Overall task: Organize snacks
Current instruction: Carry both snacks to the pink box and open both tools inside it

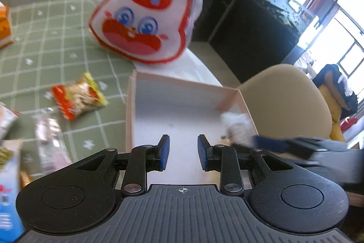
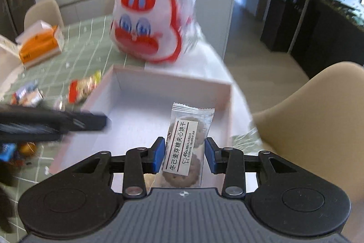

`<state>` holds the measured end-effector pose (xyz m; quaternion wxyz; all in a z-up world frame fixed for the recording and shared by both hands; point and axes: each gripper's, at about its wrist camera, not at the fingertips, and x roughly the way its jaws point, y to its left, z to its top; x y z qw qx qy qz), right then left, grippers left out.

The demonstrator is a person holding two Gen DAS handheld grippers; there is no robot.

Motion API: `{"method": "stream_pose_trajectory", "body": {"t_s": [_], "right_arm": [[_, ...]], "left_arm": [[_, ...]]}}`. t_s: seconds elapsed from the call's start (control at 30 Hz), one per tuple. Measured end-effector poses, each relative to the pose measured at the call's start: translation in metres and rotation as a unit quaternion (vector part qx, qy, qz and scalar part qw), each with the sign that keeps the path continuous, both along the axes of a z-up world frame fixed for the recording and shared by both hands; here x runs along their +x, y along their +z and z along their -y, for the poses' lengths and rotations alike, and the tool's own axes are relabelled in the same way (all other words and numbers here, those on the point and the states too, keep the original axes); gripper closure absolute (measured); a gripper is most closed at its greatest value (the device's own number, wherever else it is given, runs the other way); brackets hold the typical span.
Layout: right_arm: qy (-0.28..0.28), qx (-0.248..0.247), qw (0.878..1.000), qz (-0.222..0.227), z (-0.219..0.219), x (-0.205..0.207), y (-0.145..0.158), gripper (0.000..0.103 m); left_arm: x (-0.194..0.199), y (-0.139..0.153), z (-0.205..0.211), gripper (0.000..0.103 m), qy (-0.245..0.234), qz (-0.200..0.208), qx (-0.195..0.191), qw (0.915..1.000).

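Observation:
A shallow pink box (image 1: 130,111) (image 2: 228,106) sits on the green checked tablecloth. My left gripper (image 1: 183,153) is open and empty over the box's near part. My right gripper (image 2: 184,156) is open, its fingers on either side of a clear packet of brown biscuits (image 2: 185,145), without touching it; the packet lies in the box's right part. That packet shows blurred in the left wrist view (image 1: 236,126), with the right gripper's blue finger (image 1: 270,142) beside it. The left gripper shows blurred at the left of the right wrist view (image 2: 68,122).
A white and red rabbit-face bag (image 1: 145,13) (image 2: 152,19) stands behind the box. A red and yellow snack packet (image 1: 79,96) (image 2: 84,85) and other wrapped snacks (image 1: 49,140) lie left of it. An orange carton (image 2: 39,42) sits far left. A beige chair (image 1: 286,101) (image 2: 318,120) stands to the right.

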<state>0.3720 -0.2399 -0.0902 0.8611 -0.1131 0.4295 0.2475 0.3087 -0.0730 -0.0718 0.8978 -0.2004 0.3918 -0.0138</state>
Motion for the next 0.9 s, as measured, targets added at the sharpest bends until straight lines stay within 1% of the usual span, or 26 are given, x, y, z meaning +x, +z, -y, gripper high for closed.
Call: {"method": "stream_pose_trajectory", "body": {"t_s": [0.1,0.2,0.27,0.37,0.47,0.53,0.57,0.63,0.7,0.77,0.83,0.9], "right_arm": [[0.014,-0.014,1.0,-0.012,-0.019,0.002,-0.021,0.065],[0.019,-0.03,0.999,-0.019,-0.032,0.0,-0.032,0.065],[0.016,-0.037,0.999,-0.024,-0.039,-0.003,-0.035,0.063],[0.018,-0.055,0.998,-0.018,-0.049,-0.007,-0.033,0.057],[0.005,-0.082,0.997,0.011,-0.054,-0.014,-0.025,0.055],[-0.012,-0.097,0.994,0.045,-0.054,-0.025,-0.015,0.053],[-0.022,-0.101,0.993,0.063,-0.055,-0.031,-0.009,0.05],[-0.036,-0.103,0.989,0.103,-0.057,-0.045,0.004,0.035],[-0.046,-0.114,0.982,0.142,-0.065,-0.057,0.013,0.033],[-0.054,-0.124,0.977,0.165,-0.078,-0.07,0.019,0.031],[-0.056,-0.12,0.977,0.17,-0.094,-0.082,0.026,0.028],[-0.044,-0.094,0.983,0.151,-0.111,-0.094,0.03,0.027]], "left_arm": [[-0.019,0.014,-0.012,0.073,0.009,0.009,0.015,0.9998],[-0.043,0.02,-0.027,0.073,0.029,0.009,0.012,0.9995],[-0.058,0.02,-0.038,0.073,0.041,0.006,0.011,0.9991],[-0.079,0.016,-0.057,0.073,0.058,-0.009,0.017,0.9981],[-0.101,0.007,-0.08,0.073,0.077,-0.024,0.018,0.9966],[-0.118,0.001,-0.096,0.073,0.093,-0.036,0.009,0.995],[-0.129,-0.002,-0.105,0.073,0.101,-0.041,0.002,0.994],[-0.147,-0.01,-0.123,0.073,0.115,-0.05,-0.014,0.992],[-0.163,-0.015,-0.14,0.073,0.128,-0.057,-0.019,0.9899],[-0.179,-0.02,-0.161,0.073,0.144,-0.063,-0.019,0.9873],[-0.194,-0.024,-0.184,0.073,0.164,-0.065,-0.027,0.9839],[-0.205,-0.029,-0.207,0.073,0.189,-0.066,-0.034,0.9792]]}}
